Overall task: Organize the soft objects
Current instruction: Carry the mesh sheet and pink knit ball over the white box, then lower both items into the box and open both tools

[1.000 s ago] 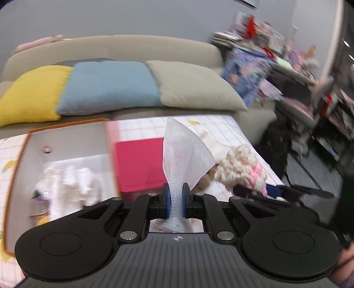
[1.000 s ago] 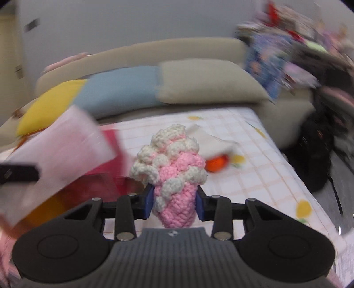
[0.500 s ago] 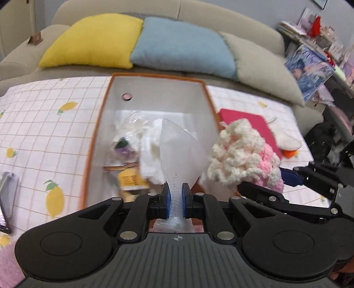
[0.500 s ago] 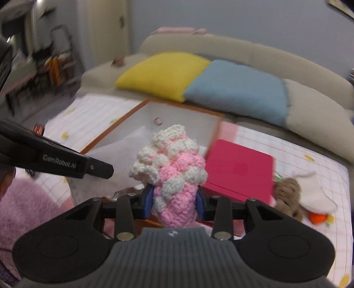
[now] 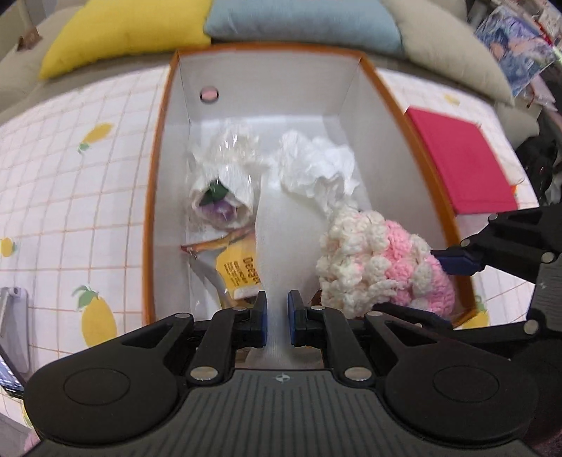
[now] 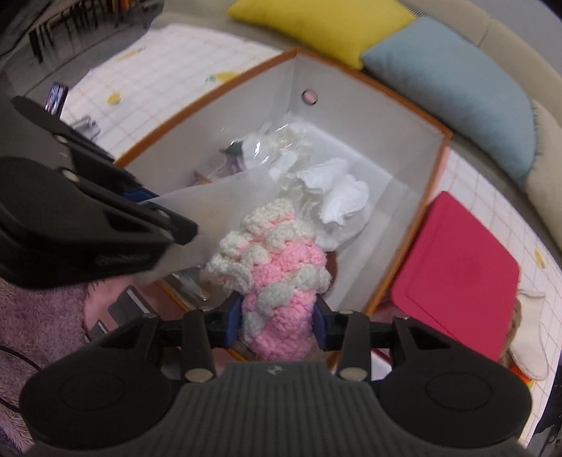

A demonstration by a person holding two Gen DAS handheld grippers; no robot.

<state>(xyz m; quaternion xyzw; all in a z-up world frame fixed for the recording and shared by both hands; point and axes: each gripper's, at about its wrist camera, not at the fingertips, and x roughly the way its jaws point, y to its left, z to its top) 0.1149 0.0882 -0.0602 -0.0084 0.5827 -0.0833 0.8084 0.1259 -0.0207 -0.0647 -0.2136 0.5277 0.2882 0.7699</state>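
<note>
My left gripper is shut on a white mesh cloth and holds it over the near end of an orange-rimmed white box. My right gripper is shut on a pink and cream crochet toy, also over the box's near end, just right of the cloth. The toy also shows in the left wrist view. Inside the box lie a crumpled white tissue, a clear wrapped bundle and a yellow packet.
A red lid lies right of the box on the lemon-print cloth. A brown plush and white sock lie beyond the lid. Yellow, blue and beige cushions line the sofa behind. A phone lies at far left.
Both grippers have swung left from the red lid to above the box and tipped downward, carrying the cloth and the crochet toy lower toward the box's near end.
</note>
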